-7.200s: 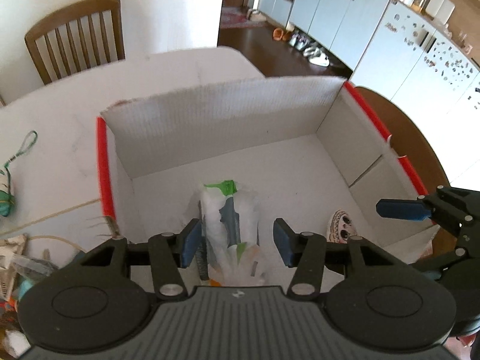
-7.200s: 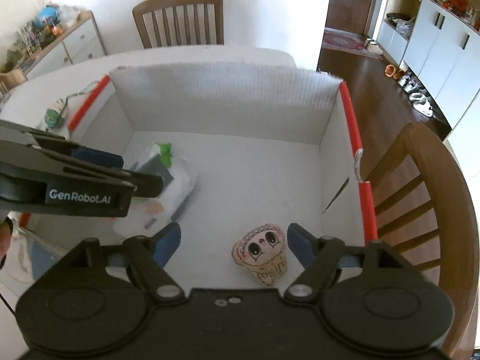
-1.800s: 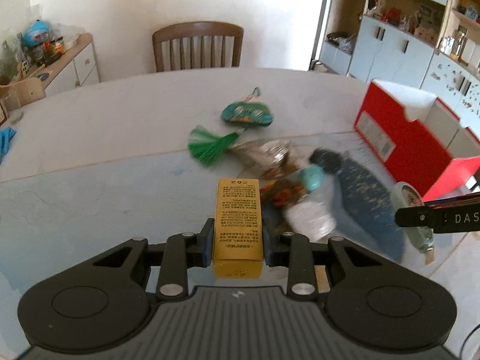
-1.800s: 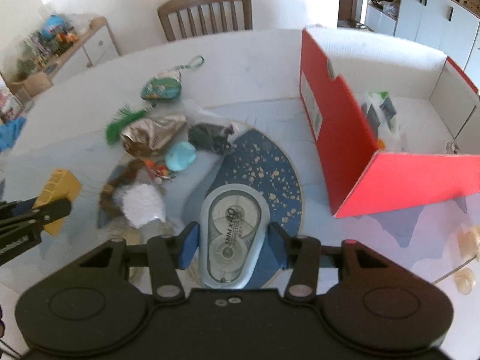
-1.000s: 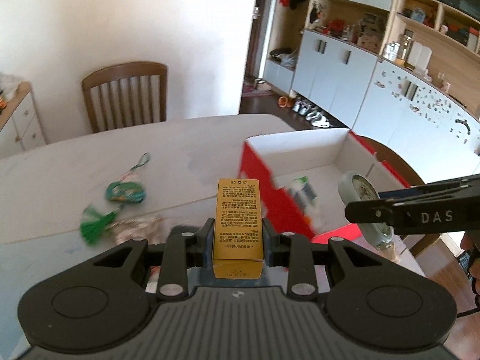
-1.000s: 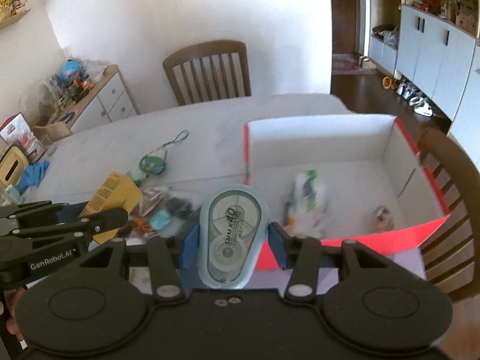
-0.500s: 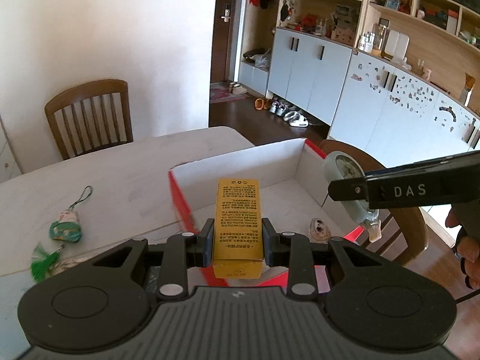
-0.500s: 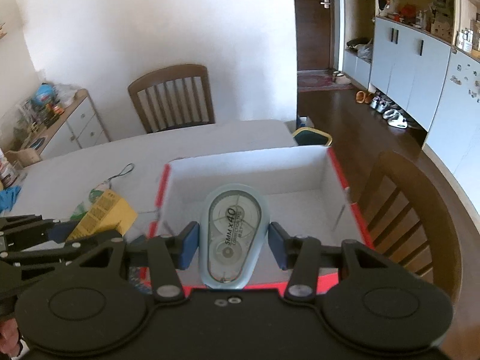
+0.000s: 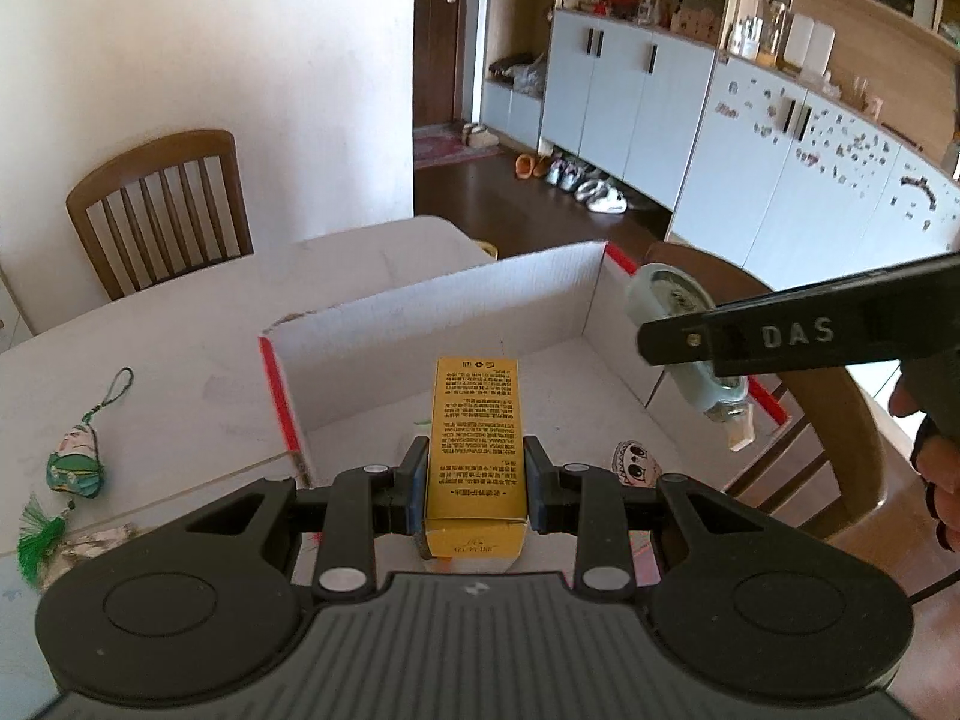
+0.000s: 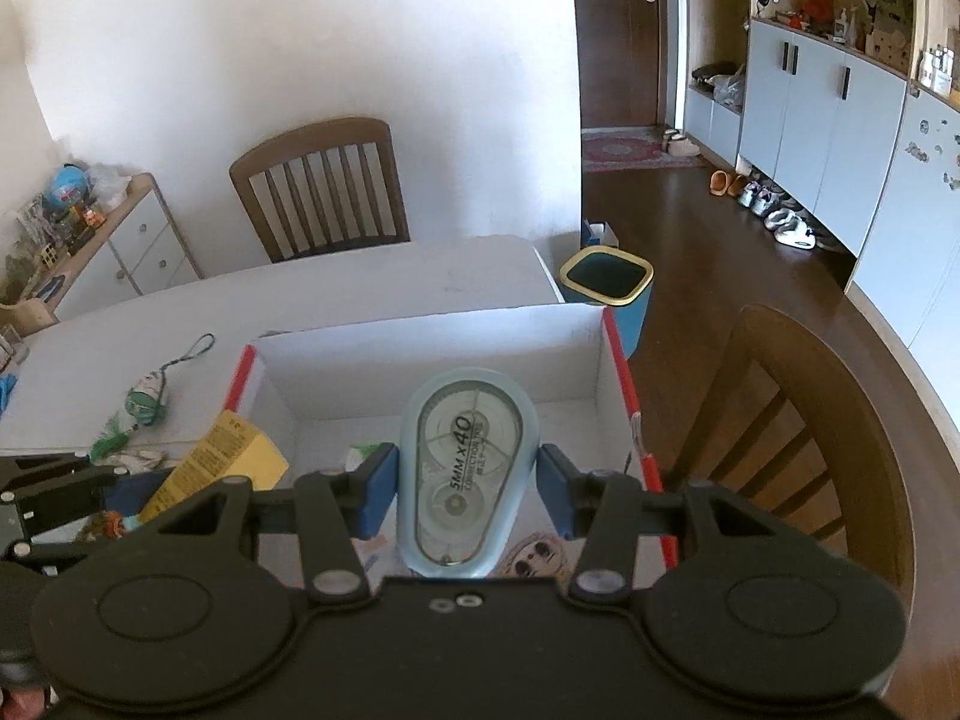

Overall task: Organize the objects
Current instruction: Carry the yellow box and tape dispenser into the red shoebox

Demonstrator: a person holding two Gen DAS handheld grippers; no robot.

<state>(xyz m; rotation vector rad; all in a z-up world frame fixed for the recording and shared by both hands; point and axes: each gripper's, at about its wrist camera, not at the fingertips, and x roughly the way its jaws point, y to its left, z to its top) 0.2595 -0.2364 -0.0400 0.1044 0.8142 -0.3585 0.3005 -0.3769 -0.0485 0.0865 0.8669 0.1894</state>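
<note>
A second ago both loads were short of the red box (image 9: 282,396); now the left hand-held gripper (image 9: 475,483) pinches the yellow carton (image 9: 474,414) over it, the right hand-held gripper (image 10: 467,483) pinches the correction tape (image 10: 468,468) likewise: release looks next.

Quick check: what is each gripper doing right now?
Left gripper: shut on the yellow box.
Right gripper: shut on the correction tape.

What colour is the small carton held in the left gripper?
Yellow carton, with small dark print; clearest in the left wrist view.
</note>
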